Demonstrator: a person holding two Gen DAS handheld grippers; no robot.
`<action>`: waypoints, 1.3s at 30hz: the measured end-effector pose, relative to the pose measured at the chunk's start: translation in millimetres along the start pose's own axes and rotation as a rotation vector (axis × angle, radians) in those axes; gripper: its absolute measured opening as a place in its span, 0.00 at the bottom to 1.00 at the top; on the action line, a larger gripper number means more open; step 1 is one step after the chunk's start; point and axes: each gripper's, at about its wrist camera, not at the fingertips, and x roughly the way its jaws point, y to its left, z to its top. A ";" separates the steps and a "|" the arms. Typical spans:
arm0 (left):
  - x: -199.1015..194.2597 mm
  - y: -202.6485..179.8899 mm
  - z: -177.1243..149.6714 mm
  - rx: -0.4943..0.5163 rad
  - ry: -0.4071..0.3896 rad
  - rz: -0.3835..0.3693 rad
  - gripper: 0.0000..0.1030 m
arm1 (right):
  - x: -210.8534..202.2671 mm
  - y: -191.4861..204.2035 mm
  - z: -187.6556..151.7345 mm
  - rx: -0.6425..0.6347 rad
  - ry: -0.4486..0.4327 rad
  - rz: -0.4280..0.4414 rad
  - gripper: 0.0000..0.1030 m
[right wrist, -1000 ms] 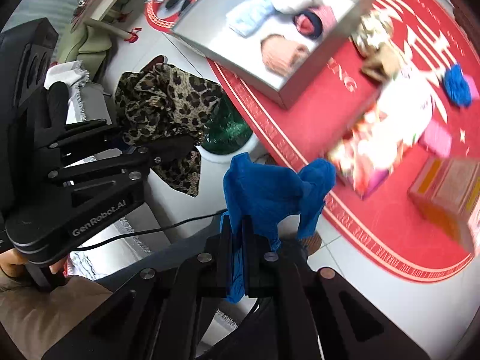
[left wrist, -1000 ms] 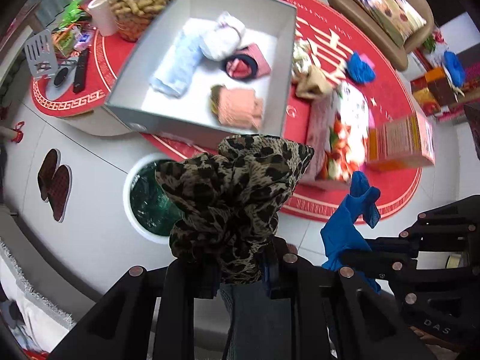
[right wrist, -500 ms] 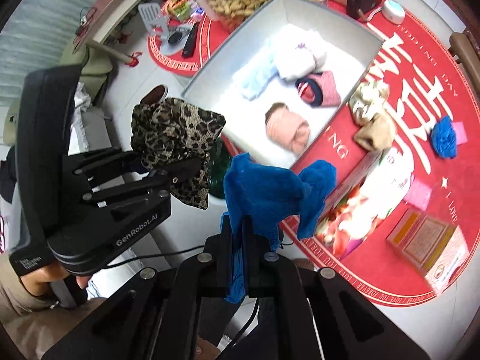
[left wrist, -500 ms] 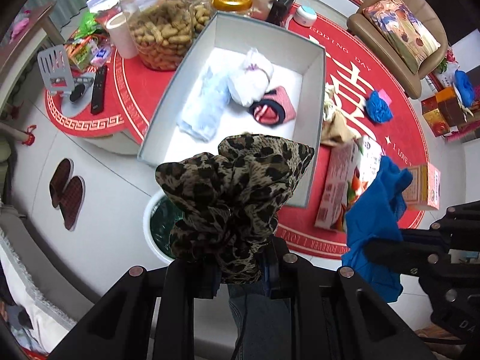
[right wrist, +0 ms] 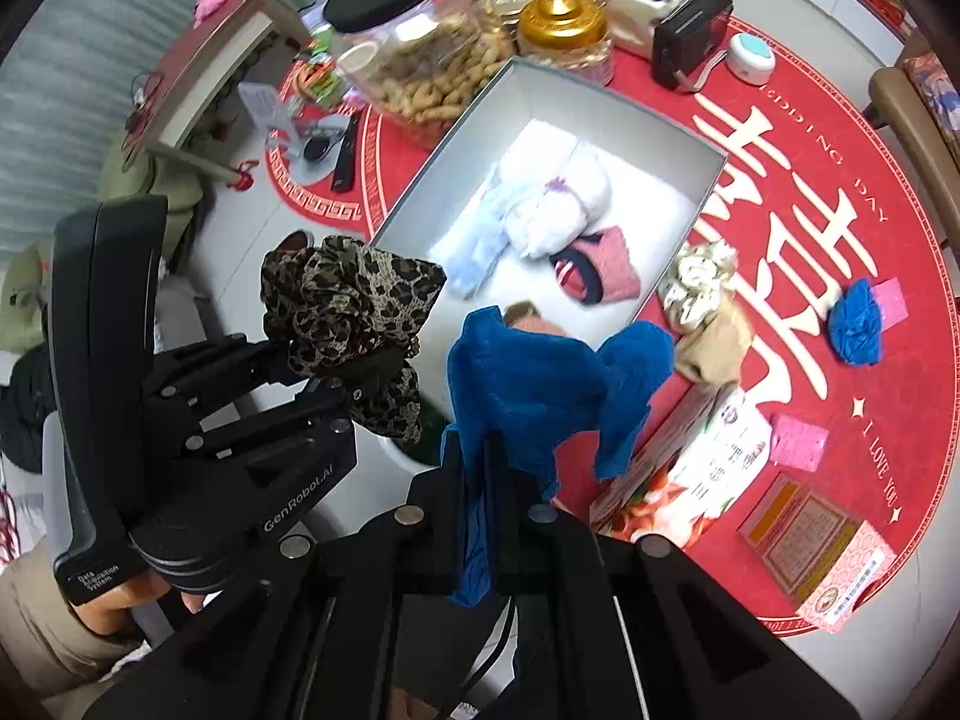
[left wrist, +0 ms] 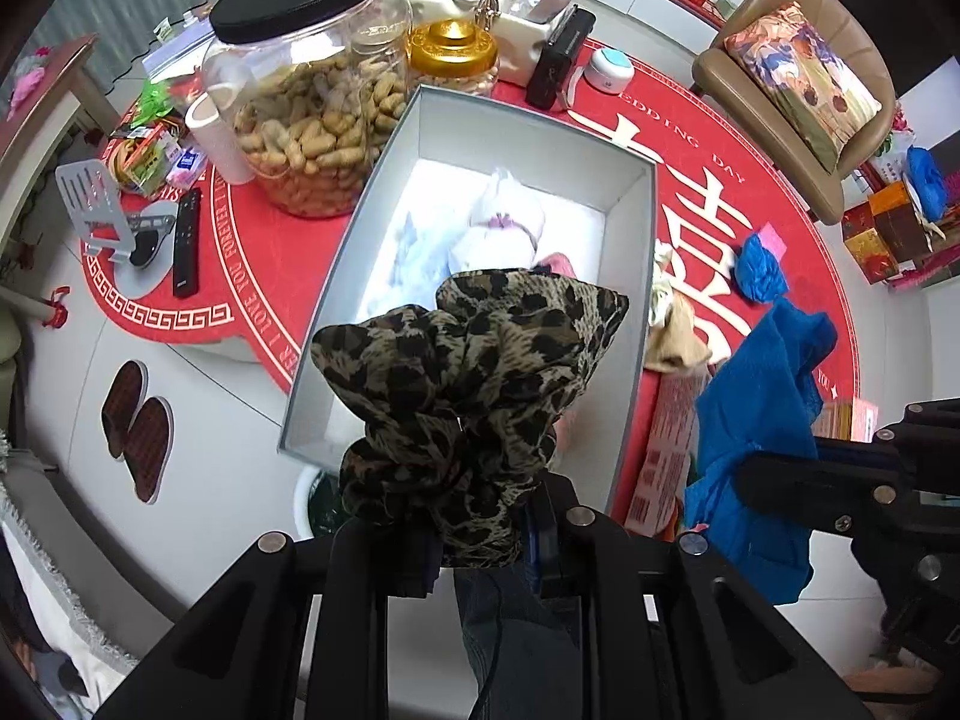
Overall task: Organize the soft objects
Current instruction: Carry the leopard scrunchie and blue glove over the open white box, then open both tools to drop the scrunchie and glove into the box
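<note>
My left gripper [left wrist: 480,546] is shut on a leopard-print cloth [left wrist: 468,384], which bunches up over the near end of the grey box [left wrist: 636,324]. My right gripper [right wrist: 480,480] is shut on a blue cloth [right wrist: 540,384] that hangs beside the box's near right corner. The left gripper [right wrist: 336,378] with its leopard-print cloth [right wrist: 348,312] shows at the left of the right wrist view. Inside the grey box [right wrist: 600,102] lie a white bundle [right wrist: 558,204], a pale blue cloth [right wrist: 480,246] and a pink and navy piece [right wrist: 594,270]. A peach roll is mostly hidden behind the blue cloth.
A peanut jar [left wrist: 306,102] and a gold-lidded jar [left wrist: 456,54] stand behind the box on the red table mat [right wrist: 840,324]. A beige cloth [right wrist: 708,336], a blue scrunchie [right wrist: 852,324], cartons [right wrist: 822,558] and a remote [left wrist: 186,240] lie around. Slippers [left wrist: 138,432] sit on the floor.
Both grippers have carried their cloths from over the floor toward the box, which now lies under them. The jars behind the box have come into view.
</note>
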 end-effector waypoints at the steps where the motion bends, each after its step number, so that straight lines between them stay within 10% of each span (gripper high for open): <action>1: 0.8 0.2 4.0 -0.001 -0.001 0.001 0.21 | -1.1 -1.5 4.0 0.007 -0.005 0.002 0.05; 39: 57.5 8.0 79.7 0.018 0.058 0.027 0.21 | 33.3 -46.5 114.9 0.188 -0.029 -0.065 0.06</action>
